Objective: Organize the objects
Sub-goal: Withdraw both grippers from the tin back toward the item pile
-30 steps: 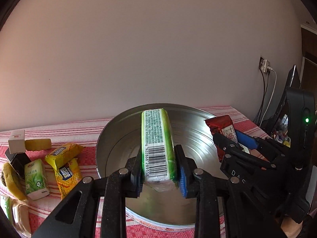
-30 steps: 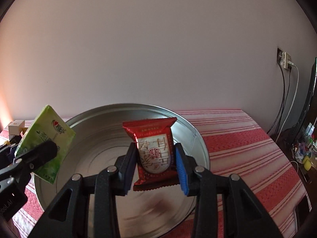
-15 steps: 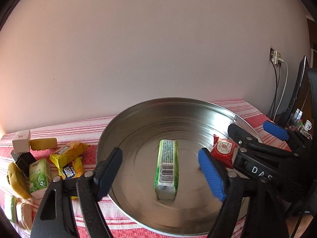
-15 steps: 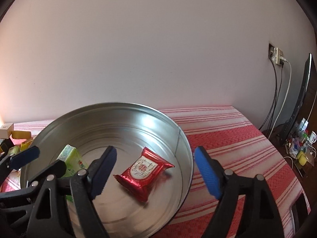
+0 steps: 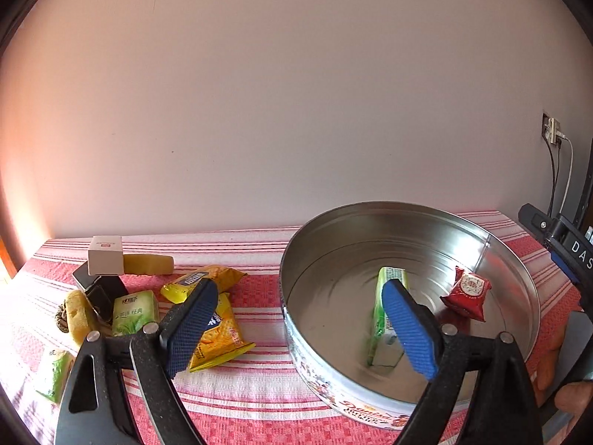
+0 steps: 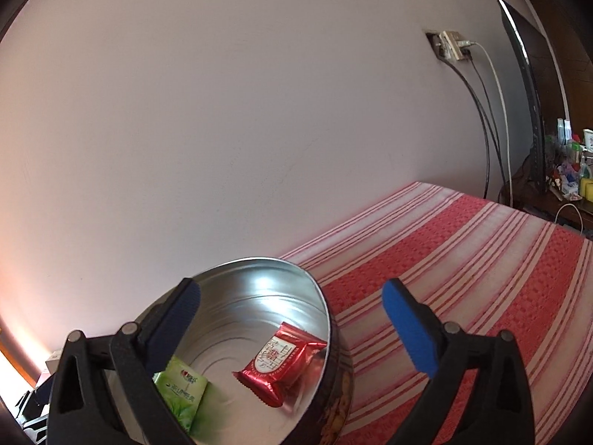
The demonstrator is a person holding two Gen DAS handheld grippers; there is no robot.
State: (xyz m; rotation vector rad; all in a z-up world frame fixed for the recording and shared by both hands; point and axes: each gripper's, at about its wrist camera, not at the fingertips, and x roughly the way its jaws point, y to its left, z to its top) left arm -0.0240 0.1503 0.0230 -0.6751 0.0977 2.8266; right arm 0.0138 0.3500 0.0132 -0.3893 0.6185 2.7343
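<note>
A round metal tin (image 5: 511, 270) (image 6: 259, 270) stands on the red striped cloth. Inside it lie a green tissue pack (image 5: 385, 319) (image 6: 183, 389) and a red snack packet (image 5: 467, 293) (image 6: 281, 359). My left gripper (image 5: 300, 330) is open and empty, over the tin's left rim. My right gripper (image 6: 292, 330) is open and empty, above the tin's right rim. Left of the tin lie yellow snack packets (image 5: 218, 337), another green pack (image 5: 135, 311), a white box (image 5: 105, 256) and yellow pieces (image 5: 148, 264).
The wall stands close behind the table. A wall socket with cables (image 6: 456, 48) and a dark monitor (image 6: 526, 92) are at the right. The striped cloth (image 6: 463, 259) stretches right of the tin. Part of the right gripper (image 5: 563, 244) shows at the left wrist view's right edge.
Both grippers opened and dropped their loads into the tin: the green pack from the left, the red packet from the right. Both then drew back, the left swinging left, the right swinging right.
</note>
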